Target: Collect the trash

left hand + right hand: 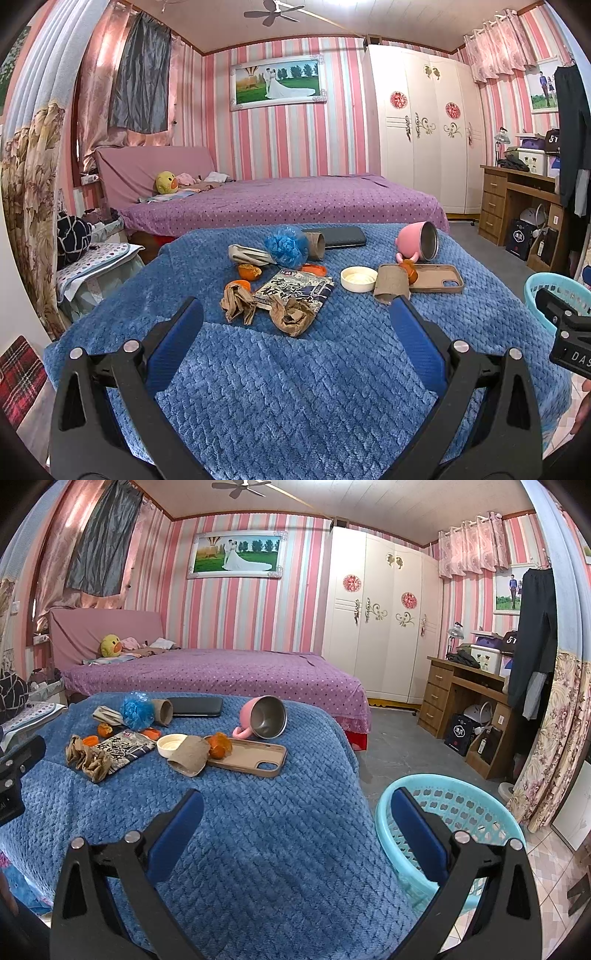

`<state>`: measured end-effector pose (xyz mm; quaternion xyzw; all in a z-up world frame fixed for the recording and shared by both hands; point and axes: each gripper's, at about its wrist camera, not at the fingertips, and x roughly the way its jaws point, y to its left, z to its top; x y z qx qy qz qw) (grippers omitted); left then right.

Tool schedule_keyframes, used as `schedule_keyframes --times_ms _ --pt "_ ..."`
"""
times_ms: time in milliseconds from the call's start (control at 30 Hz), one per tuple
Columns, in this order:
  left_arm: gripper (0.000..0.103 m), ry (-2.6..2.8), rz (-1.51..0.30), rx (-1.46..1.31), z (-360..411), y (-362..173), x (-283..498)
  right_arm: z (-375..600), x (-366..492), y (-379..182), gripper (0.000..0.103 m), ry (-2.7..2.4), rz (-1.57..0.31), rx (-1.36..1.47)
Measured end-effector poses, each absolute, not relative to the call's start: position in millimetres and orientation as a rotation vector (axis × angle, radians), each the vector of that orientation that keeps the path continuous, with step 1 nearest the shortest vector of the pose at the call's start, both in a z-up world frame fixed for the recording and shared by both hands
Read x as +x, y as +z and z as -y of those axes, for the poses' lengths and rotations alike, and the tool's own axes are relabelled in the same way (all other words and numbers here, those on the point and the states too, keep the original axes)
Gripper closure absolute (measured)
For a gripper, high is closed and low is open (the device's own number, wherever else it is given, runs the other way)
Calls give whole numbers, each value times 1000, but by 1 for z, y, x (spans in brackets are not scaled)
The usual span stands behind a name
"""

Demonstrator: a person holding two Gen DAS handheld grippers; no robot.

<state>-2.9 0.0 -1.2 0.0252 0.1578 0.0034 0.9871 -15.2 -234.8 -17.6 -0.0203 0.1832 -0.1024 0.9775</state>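
Standing beside the blanket (pixel 258 849), the turquoise basket (pixel 384 823) holds nothing visible; both jaws apart.

Bare blue blanket (pixel 295 387) lay between the left gripper (pixel 295 317) and the litter, giving open passage. Crumpled brown paper (pixel 291 314) and a snack packet (pixel 295 290) fronted the pile; a tipped pink cup (pixel 419 242) and phone case (pixel 439 278) crowded its right. The basket (pixel 454 812) stood open-topped beside the blanket's edge, under the wide-spread right gripper (pixel 295 797).
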Motion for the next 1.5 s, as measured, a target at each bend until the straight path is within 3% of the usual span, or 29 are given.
schedule_keyframes --times_ms 933,1267,1500 --pt "5 -4 -367 83 1 6 17 236 -2 -7 4 -178 -398 8" --pt "5 -34 -353 57 -20 43 63 235 50 46 4 -193 -336 5" --pt "5 -41 -375 20 -34 48 103 231 98 45 4 -203 -374 3"
